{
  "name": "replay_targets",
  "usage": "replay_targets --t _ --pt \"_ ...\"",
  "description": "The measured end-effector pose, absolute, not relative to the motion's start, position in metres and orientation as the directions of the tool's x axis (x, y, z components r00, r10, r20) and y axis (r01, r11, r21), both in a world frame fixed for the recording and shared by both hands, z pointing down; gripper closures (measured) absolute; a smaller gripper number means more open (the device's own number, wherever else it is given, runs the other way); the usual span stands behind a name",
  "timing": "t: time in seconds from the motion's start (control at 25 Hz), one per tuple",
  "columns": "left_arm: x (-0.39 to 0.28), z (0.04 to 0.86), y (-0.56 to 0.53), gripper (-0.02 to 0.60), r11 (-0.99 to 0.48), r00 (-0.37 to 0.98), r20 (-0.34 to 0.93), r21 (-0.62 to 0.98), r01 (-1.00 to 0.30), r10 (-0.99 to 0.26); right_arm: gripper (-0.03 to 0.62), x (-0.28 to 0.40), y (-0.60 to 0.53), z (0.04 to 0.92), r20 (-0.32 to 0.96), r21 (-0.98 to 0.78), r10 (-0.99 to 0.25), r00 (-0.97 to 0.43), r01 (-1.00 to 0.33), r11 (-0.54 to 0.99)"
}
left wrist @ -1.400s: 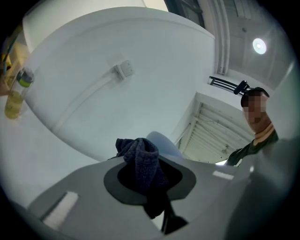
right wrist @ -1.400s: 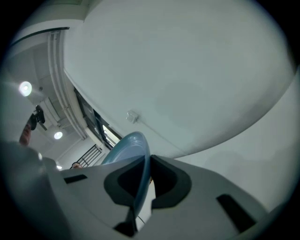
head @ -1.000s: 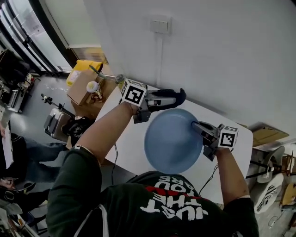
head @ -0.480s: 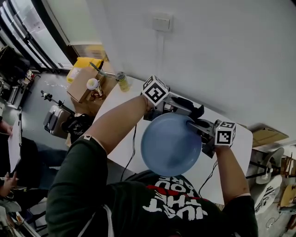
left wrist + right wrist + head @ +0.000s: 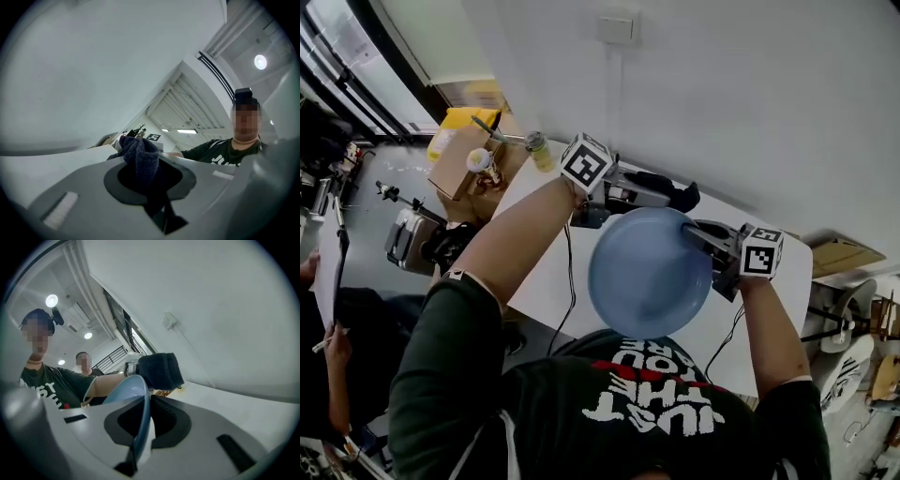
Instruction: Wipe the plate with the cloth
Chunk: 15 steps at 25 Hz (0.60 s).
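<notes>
Two grippers are working: the right gripper point(image 5: 696, 234) is clamping the plate point(image 5: 649, 274) by its rim above the far edge of the table point(image 5: 546, 291). The left gripper point(image 5: 652, 192), squeezing the cloth point(image 5: 677, 195) beside it, should be pressing lightly.

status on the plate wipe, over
Right gripper shut on rim of blue plate. Left gripper shut on dark cloth, cloth by plate's far edge, contact unclear. Nothing in the way.
</notes>
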<state>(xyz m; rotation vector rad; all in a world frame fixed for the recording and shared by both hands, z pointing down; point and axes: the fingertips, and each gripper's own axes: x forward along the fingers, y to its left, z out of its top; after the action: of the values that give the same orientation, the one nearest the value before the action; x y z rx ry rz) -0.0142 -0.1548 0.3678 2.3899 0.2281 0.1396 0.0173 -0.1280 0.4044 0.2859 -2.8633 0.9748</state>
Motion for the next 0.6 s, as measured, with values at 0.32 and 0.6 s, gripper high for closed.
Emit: replay_targets --t 0.32,0.6 --pt "-0.041 0.36 -0.162 0.531 -0.735 0.992 0.0 0.671 0.096 0.13 0.58 0.044 -0.147 0.408 0.137 -0.607 -0.236 -0.962 -0.27 0.748" --pt "-0.064 0.349 -0.159 0.531 -0.747 0.997 -0.06 0.661 0.076 0.048 0.58 0.088 -0.173 0.405 0.084 -0.652 -0.391 -0.916 -0.348 0.674"
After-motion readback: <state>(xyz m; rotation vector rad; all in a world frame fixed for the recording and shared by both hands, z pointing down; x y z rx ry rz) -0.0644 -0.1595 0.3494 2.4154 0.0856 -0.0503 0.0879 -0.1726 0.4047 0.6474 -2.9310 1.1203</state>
